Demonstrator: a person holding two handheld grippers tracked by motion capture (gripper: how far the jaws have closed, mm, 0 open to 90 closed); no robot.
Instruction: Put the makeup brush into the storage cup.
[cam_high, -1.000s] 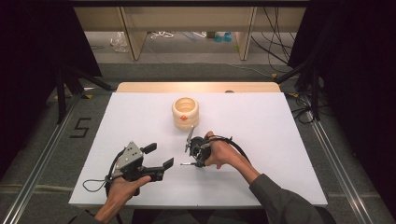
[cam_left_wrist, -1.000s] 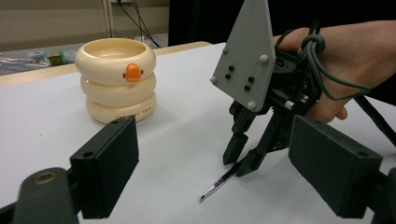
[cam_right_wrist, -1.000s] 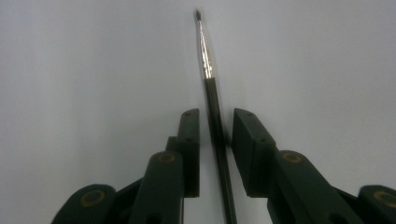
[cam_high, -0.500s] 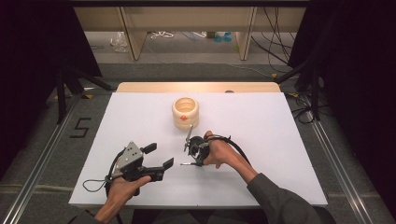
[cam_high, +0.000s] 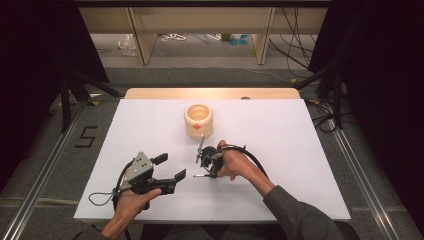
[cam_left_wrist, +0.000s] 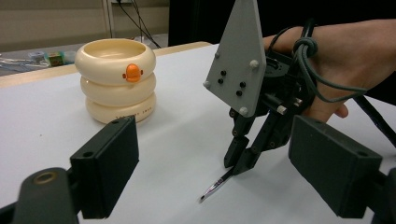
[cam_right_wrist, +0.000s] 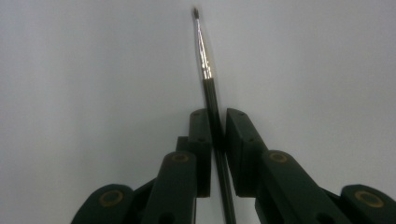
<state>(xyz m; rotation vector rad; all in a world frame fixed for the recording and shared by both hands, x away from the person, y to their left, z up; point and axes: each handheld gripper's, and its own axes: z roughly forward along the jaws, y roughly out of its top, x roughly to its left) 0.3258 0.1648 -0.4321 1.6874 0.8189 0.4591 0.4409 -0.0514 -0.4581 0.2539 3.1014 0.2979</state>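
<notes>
Right hand-held gripper (cam_high: 202, 162), centre of the high view, jaws just closing and now clenched on a thin brush (cam_right_wrist: 208, 84) w/ its tip touching the white desk (cam_high: 300, 150). Left hand-held gripper (cam_high: 172, 169), lower left, jaws apart, nothing btwn them. Cream ring stack (cam_high: 198, 120) sits upper centre, apart from both.

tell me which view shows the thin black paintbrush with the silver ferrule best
The right gripper view: the thin black paintbrush runs lengthwise between the right gripper jaws. The left gripper view shows its tip; the high view, a faint sliver.
</notes>
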